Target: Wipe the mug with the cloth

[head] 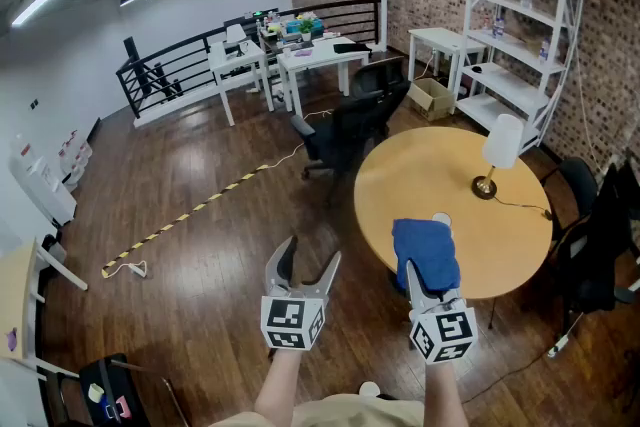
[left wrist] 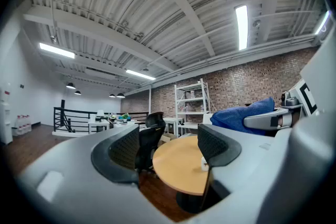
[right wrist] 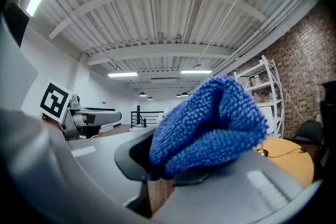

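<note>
Left claw [left wrist: 168, 136] gapes wide and empty over the floor beside the round worktop [head: 400, 177]. Right claw [right wrist: 168, 170] is clamped on the blue cloth [right wrist: 210, 123], held above the worktop's near edge. The left claw's view shows the mug [left wrist: 203, 164] standing on the worktop; in the head view the cloth hides nearly all of it.

Even, bright illumination is supplied by ceiling tube lights [left wrist: 241, 26]; edges are bent by fisheye distortion, corners are darkened, and nearest surfaces are blurred.
</note>
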`<state>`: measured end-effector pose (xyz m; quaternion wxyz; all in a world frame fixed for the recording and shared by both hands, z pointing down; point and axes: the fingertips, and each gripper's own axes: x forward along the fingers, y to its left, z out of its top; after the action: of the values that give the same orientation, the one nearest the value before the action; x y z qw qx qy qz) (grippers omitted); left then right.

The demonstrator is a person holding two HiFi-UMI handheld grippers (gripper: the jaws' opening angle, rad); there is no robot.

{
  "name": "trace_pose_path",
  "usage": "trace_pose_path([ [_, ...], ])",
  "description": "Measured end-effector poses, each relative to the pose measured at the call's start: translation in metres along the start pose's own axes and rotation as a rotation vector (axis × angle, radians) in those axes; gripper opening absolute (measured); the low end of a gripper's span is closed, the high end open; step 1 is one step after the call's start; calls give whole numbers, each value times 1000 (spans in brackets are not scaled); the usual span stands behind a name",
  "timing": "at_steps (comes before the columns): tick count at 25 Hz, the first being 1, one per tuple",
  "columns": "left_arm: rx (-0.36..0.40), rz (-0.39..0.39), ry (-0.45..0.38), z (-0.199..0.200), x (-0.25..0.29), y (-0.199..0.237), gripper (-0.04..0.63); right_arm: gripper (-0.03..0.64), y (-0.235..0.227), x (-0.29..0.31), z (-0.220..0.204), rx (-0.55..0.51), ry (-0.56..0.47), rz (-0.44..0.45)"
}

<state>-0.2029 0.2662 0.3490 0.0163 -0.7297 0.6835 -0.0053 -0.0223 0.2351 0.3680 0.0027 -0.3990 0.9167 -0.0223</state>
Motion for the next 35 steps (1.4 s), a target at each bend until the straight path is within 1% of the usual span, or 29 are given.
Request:
trace_pose_path([
  [4,-14,-51,5,-2,43,-50,325,52,-57,-18,0,8,3,-44],
  [8,8,-166,34,-9,89,-106,325,52,-123,-35,-7,59,7,-155],
  [10,10,-203,42,-11,107,-122,325,52,-147,-42,-12,81,9,-203],
  [13,7,-238,52,-20,133,-135,324,52,-173,-45,-19,95,3,-250],
  [16,9,-294,84,-35,163,-149,324,52,-196,-39,-30,110,16,-297],
  [20,-29,-343,106,-55,210,-155,324,52,-225,-19,-48,107,54,-338],
  [25,-65,-423,122,-69,286,-148,321,52,-262,28,-55,85,90,-399],
  [30,-74,-509,172,-82,351,-137,318,52,-291,81,-63,81,153,-447],
  [35,-84,-579,235,-109,407,-123,318,54,-318,134,-70,73,184,-481],
])
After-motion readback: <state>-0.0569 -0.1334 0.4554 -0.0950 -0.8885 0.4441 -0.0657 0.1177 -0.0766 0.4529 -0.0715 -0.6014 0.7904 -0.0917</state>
